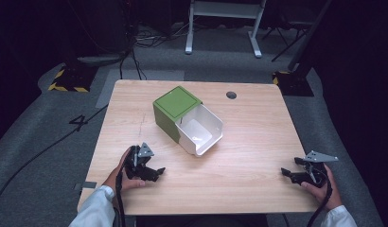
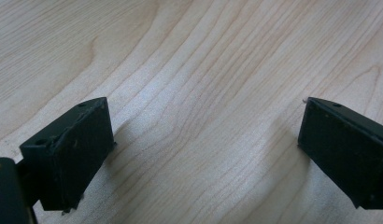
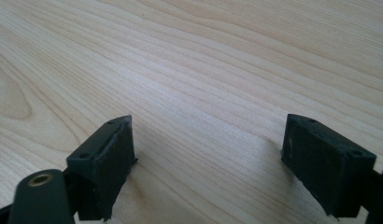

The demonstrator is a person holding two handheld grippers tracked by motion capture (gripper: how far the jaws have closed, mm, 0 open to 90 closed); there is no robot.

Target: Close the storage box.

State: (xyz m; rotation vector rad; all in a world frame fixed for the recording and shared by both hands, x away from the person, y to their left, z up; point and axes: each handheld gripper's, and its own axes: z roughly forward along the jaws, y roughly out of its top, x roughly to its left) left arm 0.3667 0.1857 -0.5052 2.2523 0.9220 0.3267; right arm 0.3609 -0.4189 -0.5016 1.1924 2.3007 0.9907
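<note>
**Both grippers rest wide apart, drawer box between and beyond them**

The wooden table [image 1: 239,161] takes up most of the high view, with a small dark round hole [image 1: 231,95] near its far edge. Toward the far middle of it stands the green box [image 1: 173,111], turned at an angle, with its white drawer [image 1: 200,130] pulled out toward the near right and showing a bare white inside.

The high view gives the whole layout; each gripper view brings in only close wood grain and that gripper's own two black jaws, with neither box nor drawer in front of them.

The left gripper [image 1: 156,172] lies low at the near left of the table, held by the left hand [image 1: 123,170], its tips turned toward the right. In the left gripper view [image 2: 206,140] its jaws stand wide, with bare wood between them.

The right gripper [image 1: 286,172] sits near the right edge, held by the right hand [image 1: 320,187], tips turned left. Its jaws [image 3: 208,158] also stand wide and hold nothing.

Both grippers are well apart from the box.
</note>
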